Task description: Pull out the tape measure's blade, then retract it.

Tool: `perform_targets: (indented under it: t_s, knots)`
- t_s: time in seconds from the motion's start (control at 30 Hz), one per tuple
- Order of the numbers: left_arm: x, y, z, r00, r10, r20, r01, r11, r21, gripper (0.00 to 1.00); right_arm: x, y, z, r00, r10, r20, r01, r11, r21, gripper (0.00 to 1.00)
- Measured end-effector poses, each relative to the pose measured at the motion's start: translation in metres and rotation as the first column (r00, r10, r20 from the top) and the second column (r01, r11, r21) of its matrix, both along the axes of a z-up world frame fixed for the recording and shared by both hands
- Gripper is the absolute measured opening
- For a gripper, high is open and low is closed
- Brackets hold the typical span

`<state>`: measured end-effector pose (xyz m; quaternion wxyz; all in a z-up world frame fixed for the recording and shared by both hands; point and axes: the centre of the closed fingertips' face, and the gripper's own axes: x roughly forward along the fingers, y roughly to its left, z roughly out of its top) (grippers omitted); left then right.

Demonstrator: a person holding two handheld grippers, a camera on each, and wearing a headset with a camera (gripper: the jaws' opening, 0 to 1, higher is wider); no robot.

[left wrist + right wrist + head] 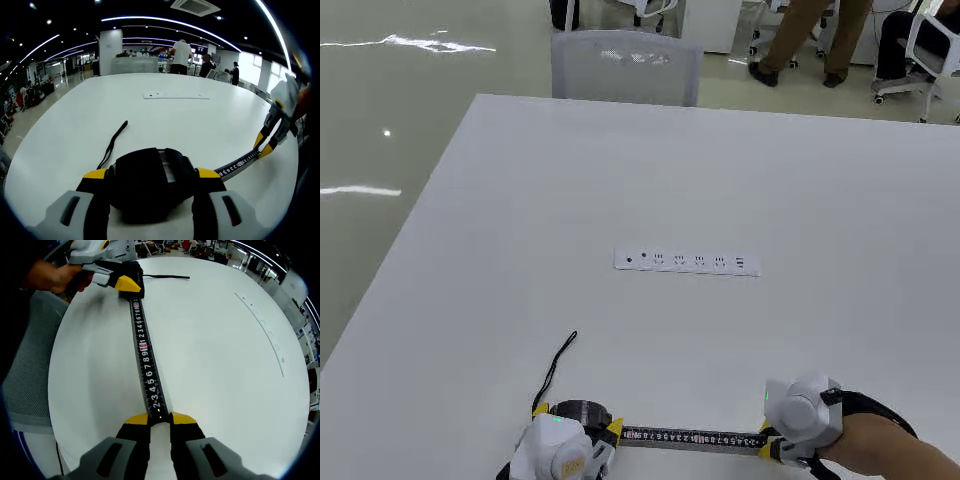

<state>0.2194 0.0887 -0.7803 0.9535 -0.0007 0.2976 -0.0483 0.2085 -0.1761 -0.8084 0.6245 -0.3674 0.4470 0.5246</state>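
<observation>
As left claw (151, 174) clamps the tape measure (150, 195), right claw (160, 418) its blade (145, 350), a probable power strip (686, 262) lies beyond.

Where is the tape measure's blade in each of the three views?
Head view: blade near the bottom edge, lying crosswise.
Left gripper view: blade at lower right, slanting upward.
Right gripper view: blade up the centre, numbers readable.
Shared landmark: the white power strip.

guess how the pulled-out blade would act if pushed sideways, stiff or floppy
The blade runs straight between the case and the right gripper, so it's probably springy-stiff lengthwise. Thin and narrow, it would likely twist or buckle under a sideways push.
</observation>
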Motion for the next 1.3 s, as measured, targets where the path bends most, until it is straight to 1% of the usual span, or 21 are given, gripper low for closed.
perform_targets:
  t_s: [0.07, 0.13, 0.33, 0.53, 0.63, 0.73, 0.87, 1.0, 1.1, 1.2, 1.3]
  knots:
    - [0.0, 0.0, -0.001, 1.0, -0.003, -0.001, 0.003, 1.0, -0.002, 0.62, 0.001, 0.002, -0.001, 1.0, -0.015, 0.0, 0.015, 1.0, 0.015, 0.14]
    - [0.001, 0.0, -0.001, 1.0, -0.003, 0.002, 0.003, 1.0, -0.001, 0.62, 0.001, 0.004, -0.001, 1.0, -0.008, 0.006, 0.008, 1.0, 0.021, 0.14]
    - [0.0, 0.0, -0.001, 1.0, -0.011, 0.0, 0.011, 1.0, -0.007, 0.62, 0.003, 0.003, -0.004, 1.0, -0.009, 0.004, 0.009, 1.0, 0.02, 0.14]
    - [0.001, 0.0, -0.001, 1.0, -0.016, 0.003, 0.016, 1.0, -0.014, 0.62, 0.0, 0.006, -0.001, 1.0, 0.002, 0.011, -0.002, 1.0, 0.019, 0.14]
    - [0.0, 0.0, 0.0, 1.0, -0.02, -0.003, 0.02, 1.0, -0.023, 0.62, 0.002, 0.01, -0.001, 1.0, 0.003, 0.015, -0.003, 1.0, 0.026, 0.14]
    - [0.001, 0.0, -0.002, 1.0, -0.022, -0.006, 0.022, 0.999, -0.025, 0.62, 0.001, 0.013, -0.001, 1.0, 0.006, 0.017, -0.007, 1.0, 0.028, 0.14]
    - [0.001, 0.0, -0.003, 1.0, -0.023, -0.005, 0.023, 0.999, -0.026, 0.62, 0.003, 0.012, -0.003, 1.0, 0.003, 0.016, -0.004, 0.999, 0.032, 0.14]
    - [0.0, 0.0, -0.002, 1.0, -0.023, -0.007, 0.023, 0.999, -0.033, 0.62, 0.001, 0.014, 0.0, 1.0, 0.001, 0.014, -0.002, 0.999, 0.038, 0.14]
    - [0.0, -0.001, -0.001, 1.0, -0.024, -0.008, 0.024, 0.999, -0.036, 0.62, 0.0, 0.015, 0.001, 1.0, 0.017, 0.023, -0.018, 0.999, 0.041, 0.14]
    - [0.0, -0.001, -0.002, 1.0, -0.028, -0.008, 0.027, 0.999, -0.038, 0.62, 0.001, 0.016, 0.002, 0.999, 0.016, 0.029, -0.017, 0.999, 0.031, 0.14]
    - [0.001, 0.0, -0.004, 1.0, -0.03, -0.008, 0.03, 0.999, -0.041, 0.62, 0.001, 0.017, 0.0, 1.0, 0.008, 0.023, -0.008, 0.999, 0.036, 0.14]
